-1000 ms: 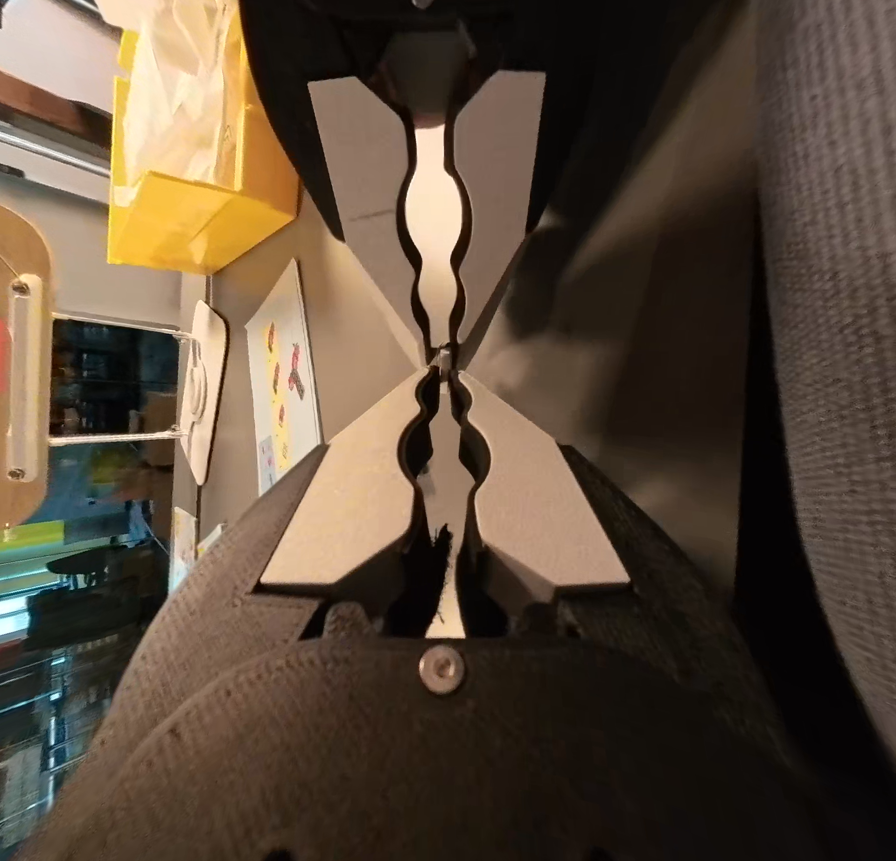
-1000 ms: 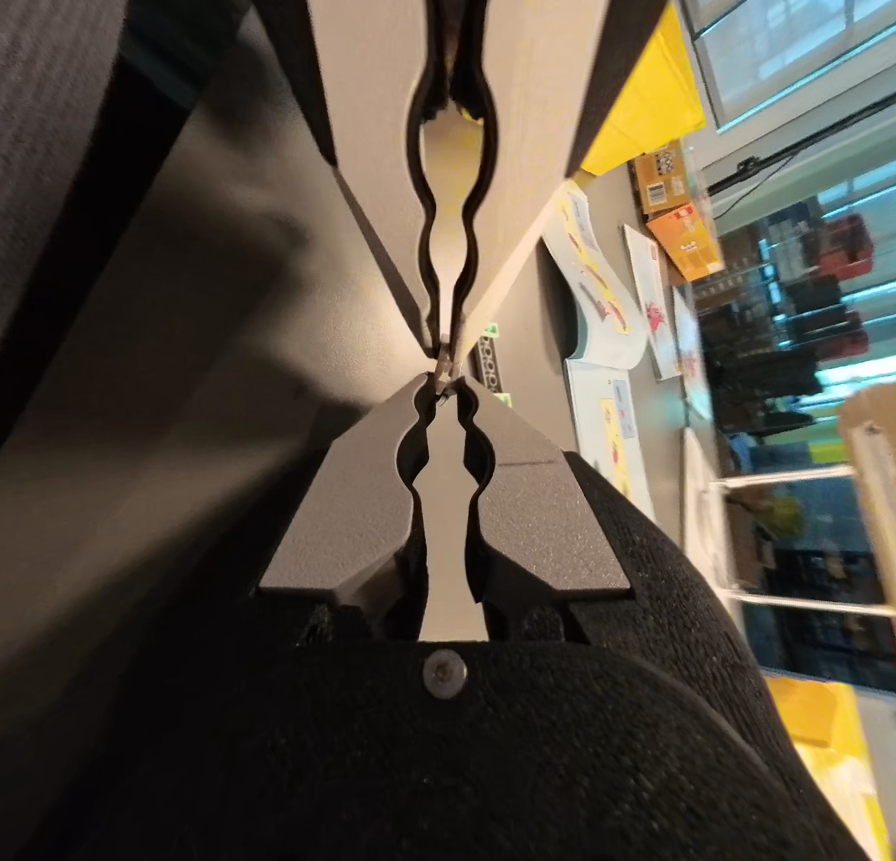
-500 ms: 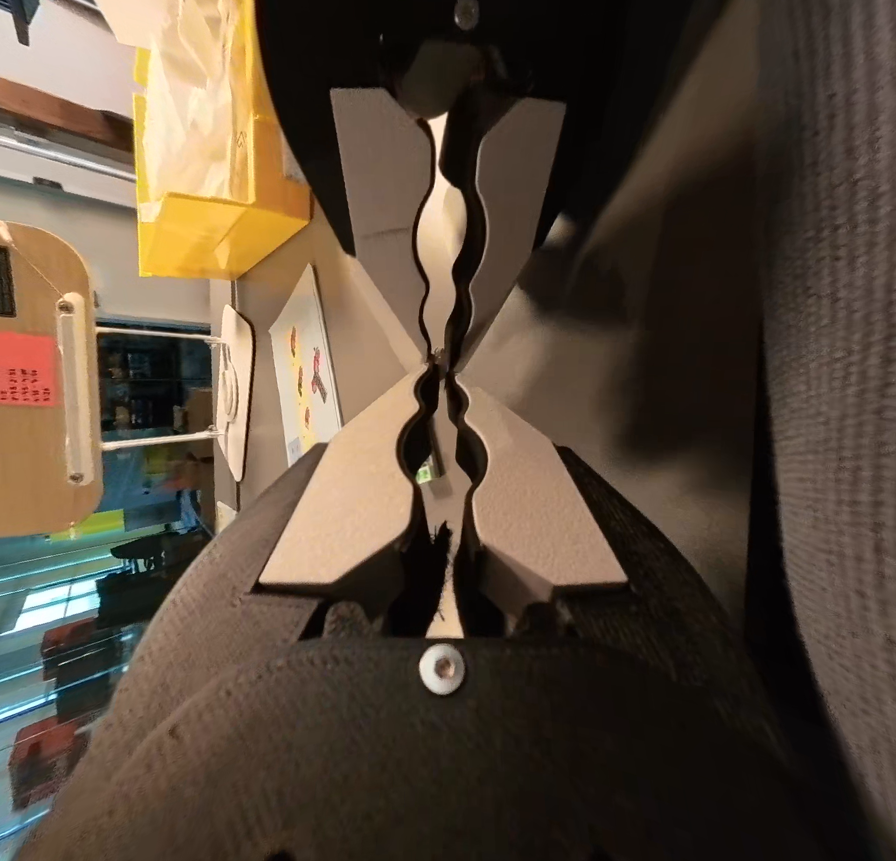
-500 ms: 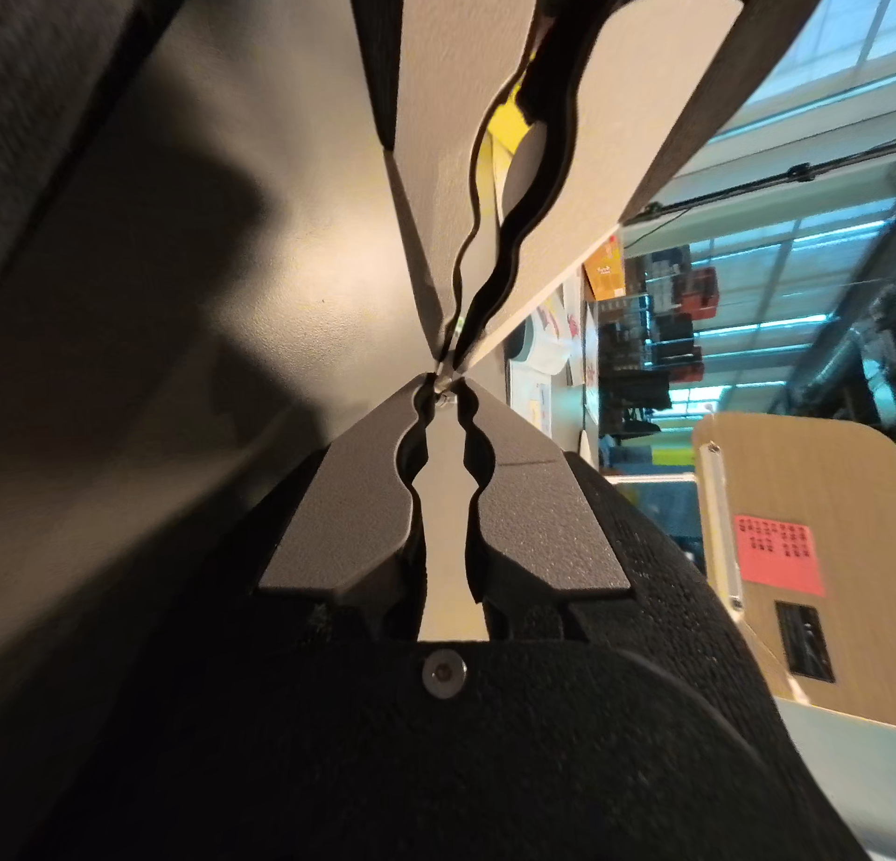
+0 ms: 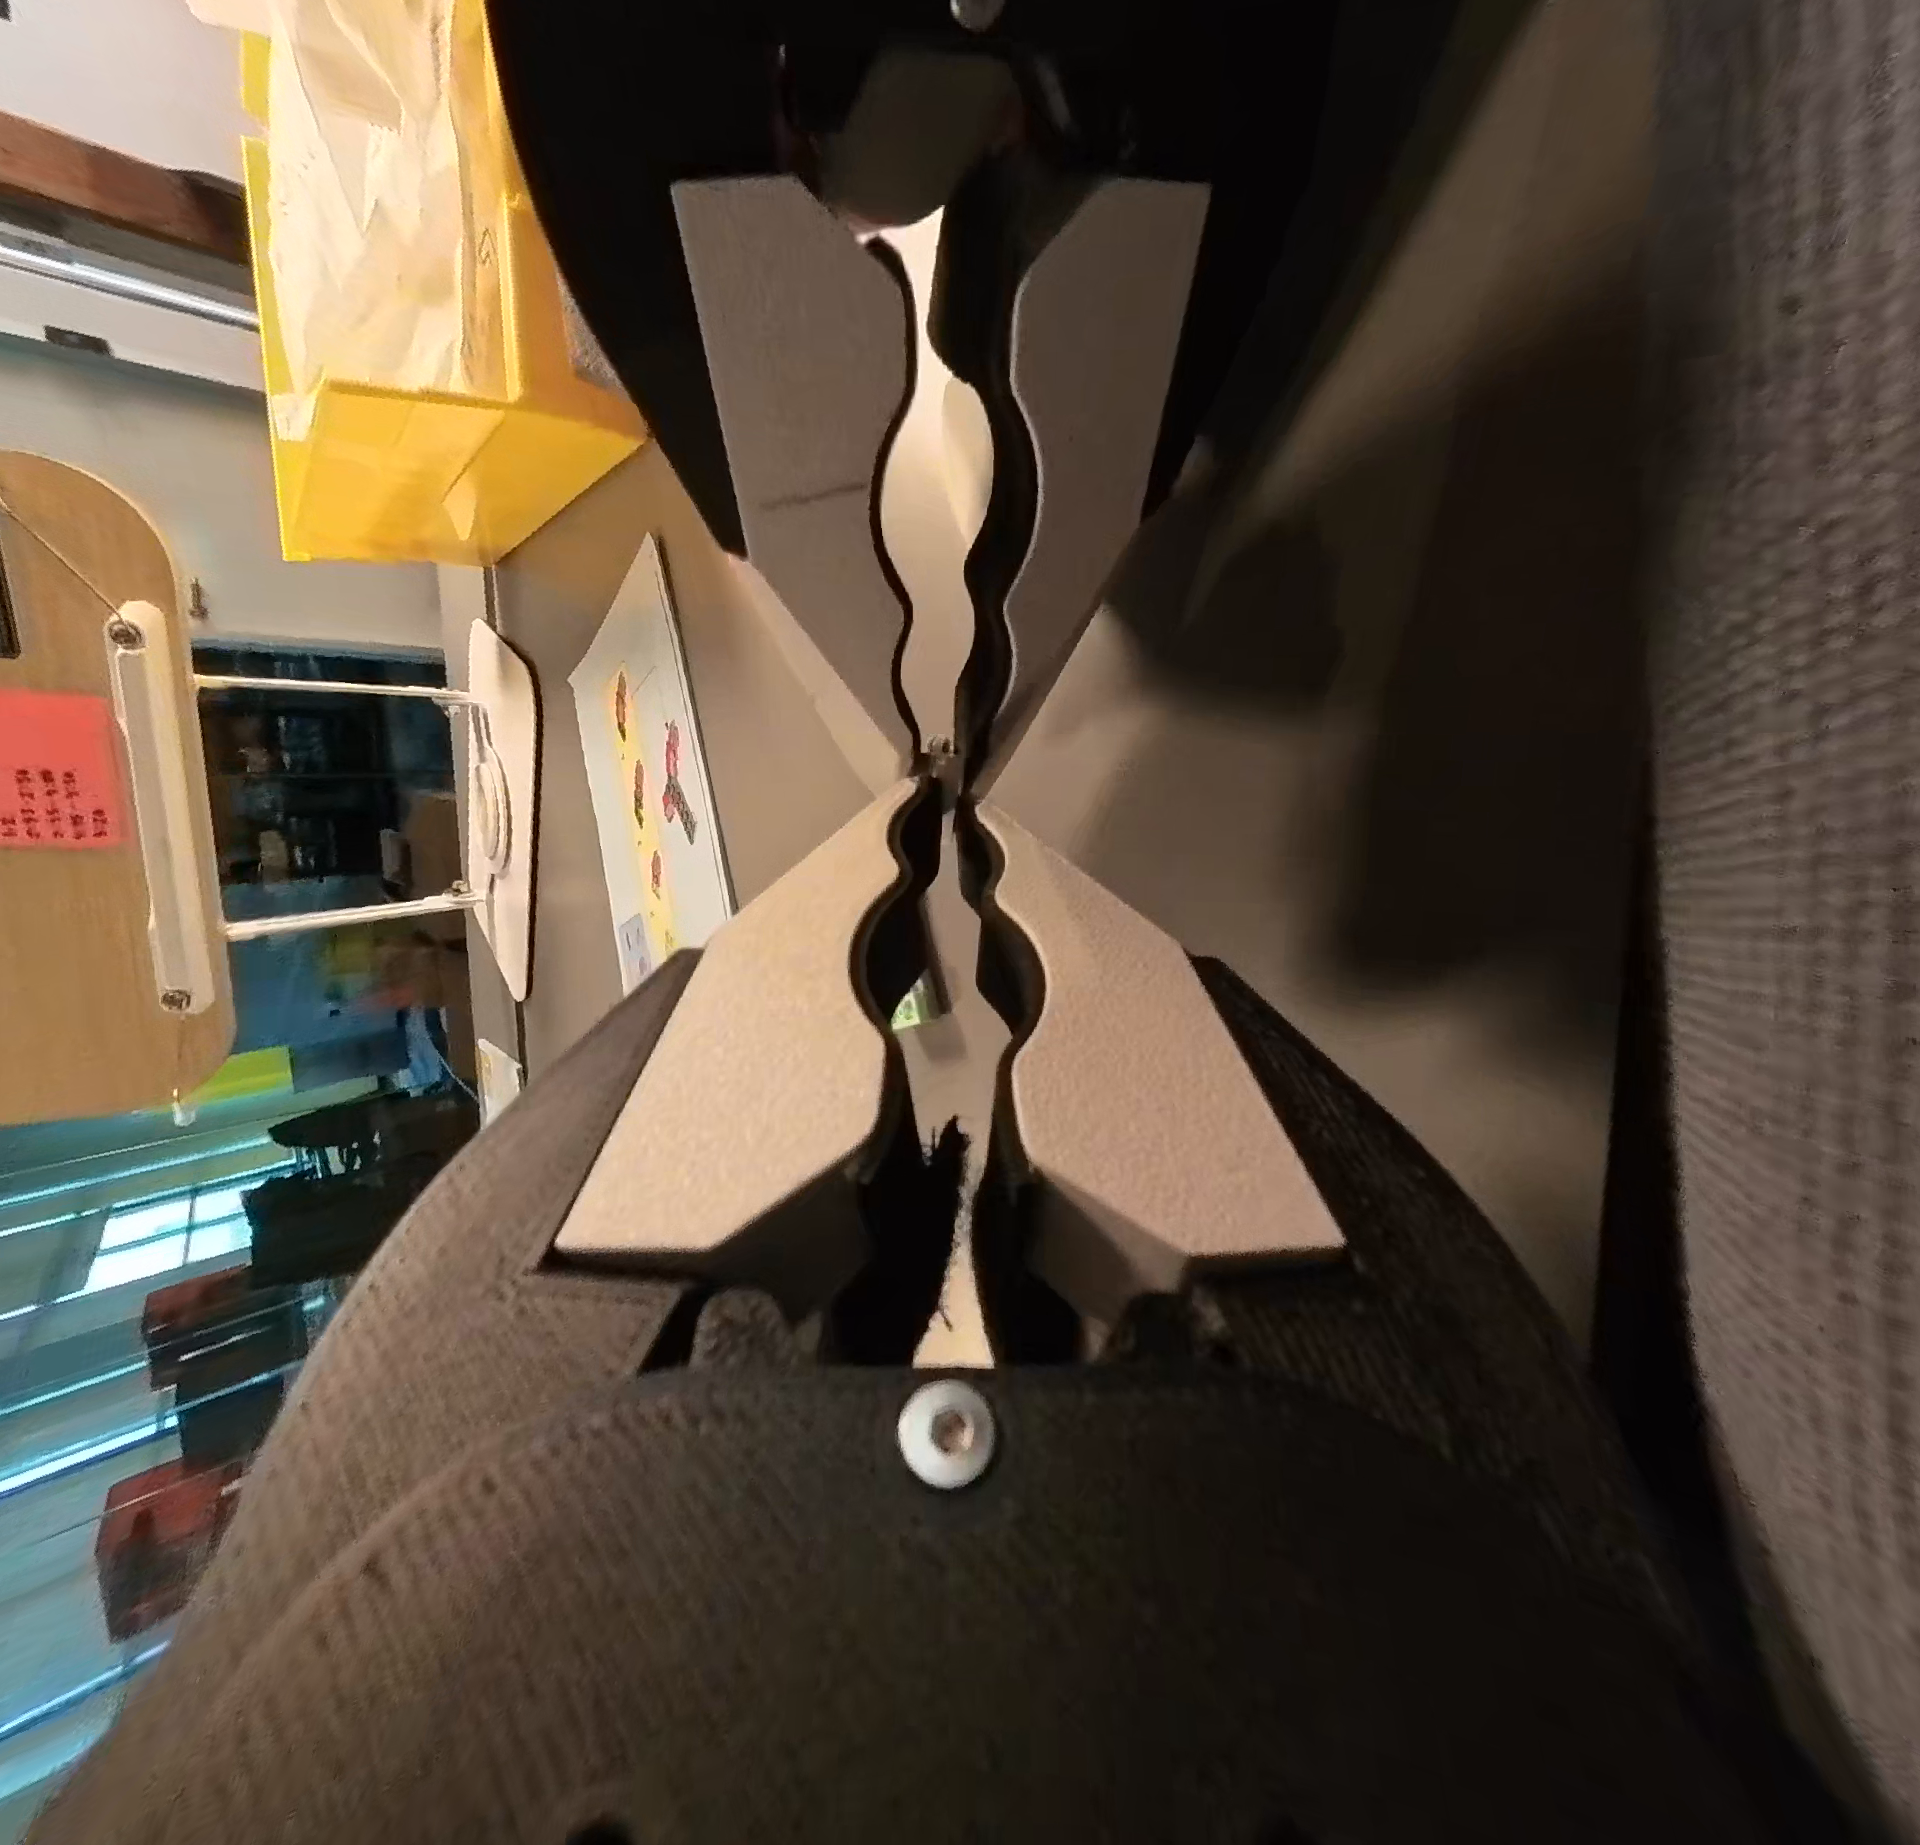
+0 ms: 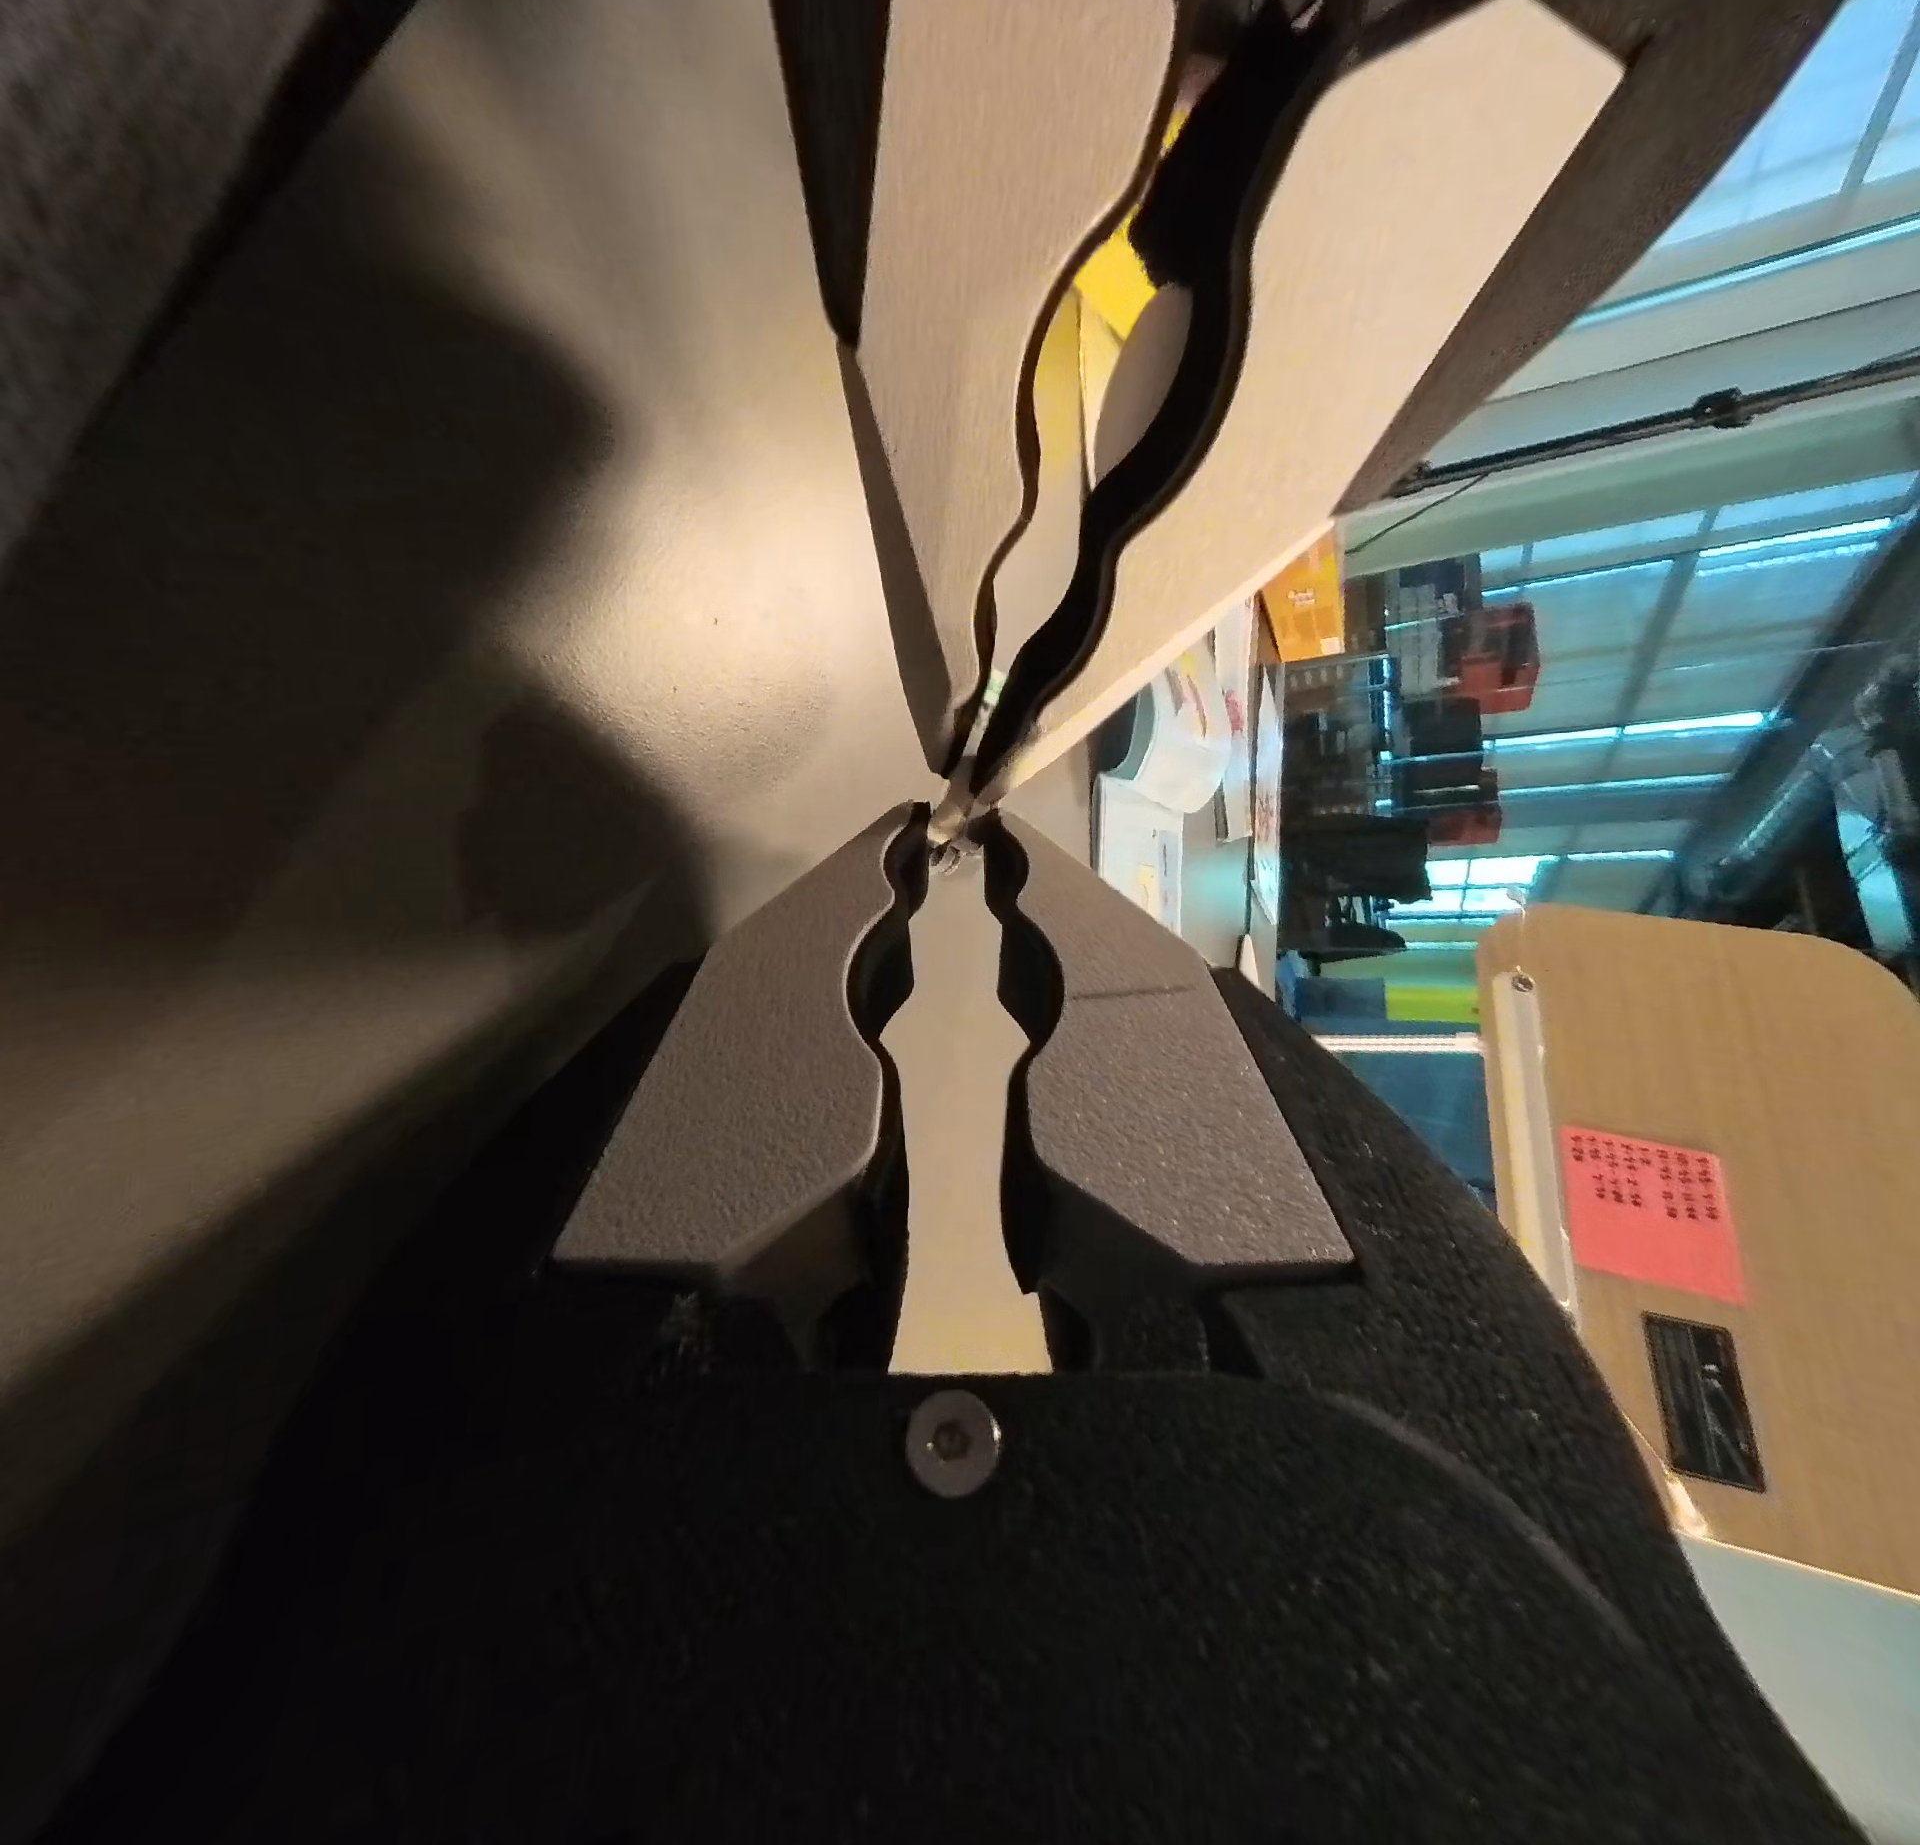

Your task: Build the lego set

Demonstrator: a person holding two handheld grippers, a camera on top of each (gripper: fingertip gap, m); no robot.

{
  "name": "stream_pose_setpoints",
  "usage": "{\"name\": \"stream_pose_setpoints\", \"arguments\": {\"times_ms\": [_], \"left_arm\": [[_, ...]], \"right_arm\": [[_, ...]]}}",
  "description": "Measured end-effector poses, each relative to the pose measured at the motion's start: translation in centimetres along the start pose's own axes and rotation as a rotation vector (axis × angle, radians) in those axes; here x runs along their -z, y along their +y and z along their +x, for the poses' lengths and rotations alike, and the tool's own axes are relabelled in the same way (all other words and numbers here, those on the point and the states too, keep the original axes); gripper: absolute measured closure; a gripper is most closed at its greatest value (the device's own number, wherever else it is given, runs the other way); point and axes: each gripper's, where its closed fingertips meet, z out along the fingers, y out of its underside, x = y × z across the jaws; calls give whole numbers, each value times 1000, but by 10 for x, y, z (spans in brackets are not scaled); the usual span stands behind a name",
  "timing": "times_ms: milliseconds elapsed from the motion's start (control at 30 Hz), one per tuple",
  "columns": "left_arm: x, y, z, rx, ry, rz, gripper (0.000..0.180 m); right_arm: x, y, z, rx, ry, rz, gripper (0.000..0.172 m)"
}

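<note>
**Two grippers tip to tip over the bench, a small grey part between them**

To the left of your left gripper [image 5: 940, 793]: a wooden board [image 5: 62, 839] with a red sticker [image 5: 52, 767], its writing too small to read, then a yellow bin [image 5: 416, 486] and an illustrated sheet [image 5: 655, 777]. The left gripper is narrowed onto the small grey part [image 5: 938, 753] at its tips. Your right gripper [image 6: 951, 839] meets it head-on and pinches the same part. Hold both grips firm and the tips in line, as the part looks easy to drop. An orange box [image 6: 1304, 600] sits to its right.
</note>
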Motion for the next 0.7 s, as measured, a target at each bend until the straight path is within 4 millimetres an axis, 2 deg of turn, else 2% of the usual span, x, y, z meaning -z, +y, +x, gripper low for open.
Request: {"name": "stream_pose_setpoints", "arguments": {"times_ms": [300, 400, 433, 500, 600, 700], "left_arm": [[-3, -3, 5, 37, 25, 10, 178], [-2, -3, 5, 158, 60, 51, 178], [-2, -2, 4, 207, 69, 63, 172], [-2, 6, -1, 247, 52, 42, 150], [-2, 5, 3, 288, 88, 65, 149], [-6, 10, 7, 287, 99, 30, 158]], "right_arm": [[2, 2, -6, 38, -39, -14, 166], [1, 2, -6, -20, -45, 12, 166], [1, 1, -6, -39, -51, 24, 165], [1, -6, -8, -82, -75, 61, 166], [1, -10, -9, -108, -86, 87, 166], [2, -14, -4, -165, -87, 118, 166]]}}
